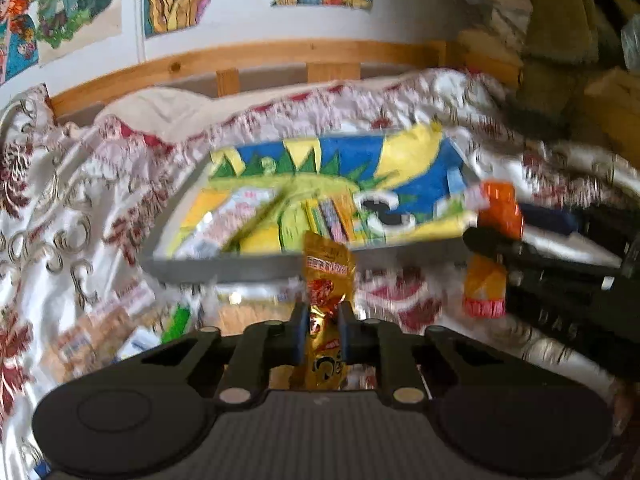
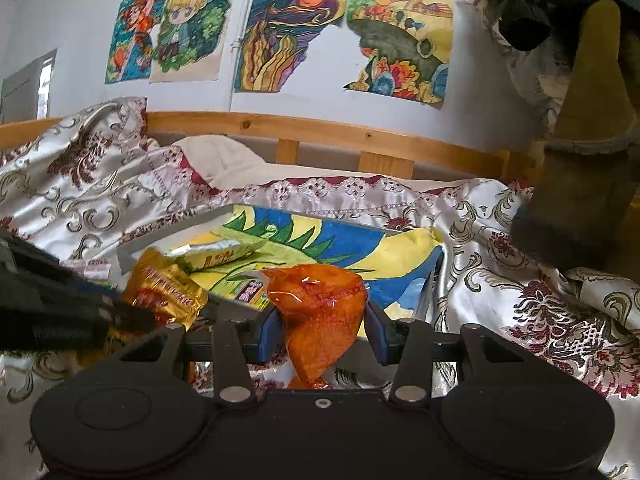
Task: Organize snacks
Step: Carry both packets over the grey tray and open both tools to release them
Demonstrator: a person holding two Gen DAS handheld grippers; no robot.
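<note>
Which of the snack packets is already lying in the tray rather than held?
The yellow-green packet, lying flat on the tray. The gold packet is pinched in the left gripper, the orange packet in the right gripper.

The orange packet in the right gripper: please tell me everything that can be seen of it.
The orange packet is a glossy, translucent plastic wrapper with crinkled folds, contents unclear. It stands roughly upright, wide at the top, narrowing to a twisted tail below. The right gripper clamps its sides with blue pads, holding it before the grey tray. Nothing else visibly touches it.
</note>
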